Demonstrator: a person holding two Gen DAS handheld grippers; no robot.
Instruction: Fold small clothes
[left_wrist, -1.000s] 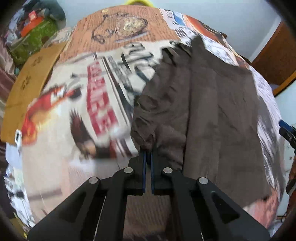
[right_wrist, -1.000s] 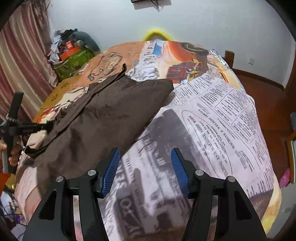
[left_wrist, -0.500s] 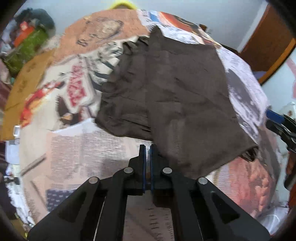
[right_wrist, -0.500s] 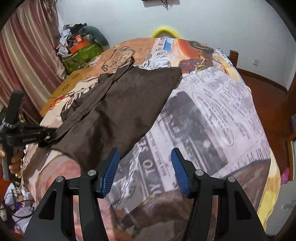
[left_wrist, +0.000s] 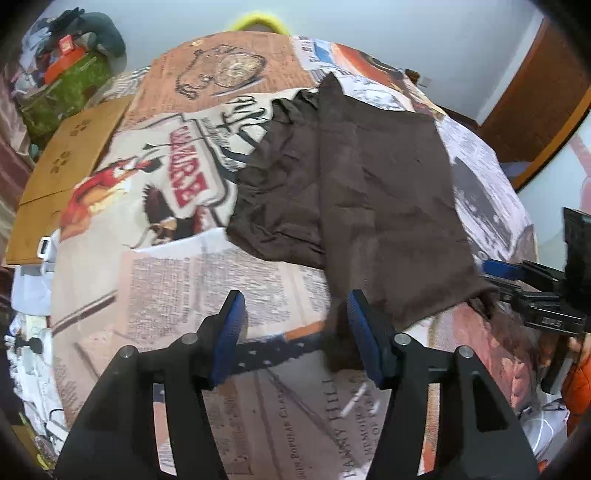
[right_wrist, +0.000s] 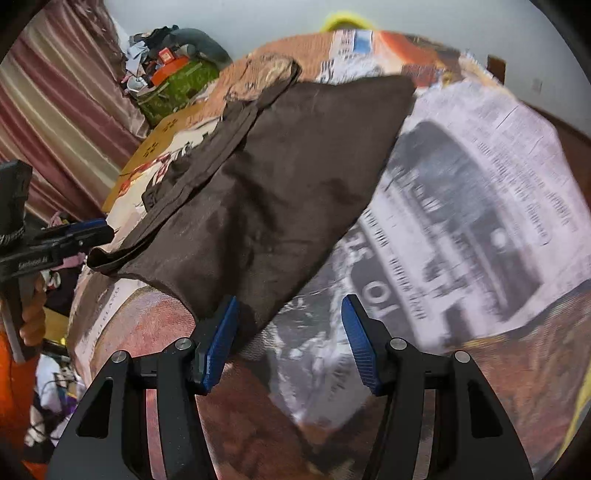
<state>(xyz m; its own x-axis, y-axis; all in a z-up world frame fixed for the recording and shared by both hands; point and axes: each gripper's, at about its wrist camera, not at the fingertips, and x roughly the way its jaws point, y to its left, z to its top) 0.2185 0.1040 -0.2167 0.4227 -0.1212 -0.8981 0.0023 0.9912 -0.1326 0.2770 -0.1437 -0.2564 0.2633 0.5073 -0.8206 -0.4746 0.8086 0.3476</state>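
Brown fabric, a small folded garment (left_wrist: 369, 192), is seen spread on the newspaper-print bedspread (left_wrist: 207, 280), and everything else is placed relative to it. Far to its left, off the bed's edge, a flat cardboard sheet (left_wrist: 70, 166) is seen, with a green box (left_wrist: 62, 92) piled with clutter beyond that. Just short of the garment's near edge, the left gripper (left_wrist: 295, 332) is held with its blue-padded jaws spread wide and nothing between them; its right pad (left_wrist: 364, 339) is seen at the garment's hem, though contact cannot be judged. At the garment's right corner, the blue tip of the right gripper (left_wrist: 506, 269) is seen close to the cloth.

In the right wrist view, the right gripper (right_wrist: 290, 341) is likewise spread apart and empty, its left pad (right_wrist: 219, 343) overlapping the near corner of the garment (right_wrist: 273, 192). Striped curtains (right_wrist: 62, 110) are seen far left of the garment.
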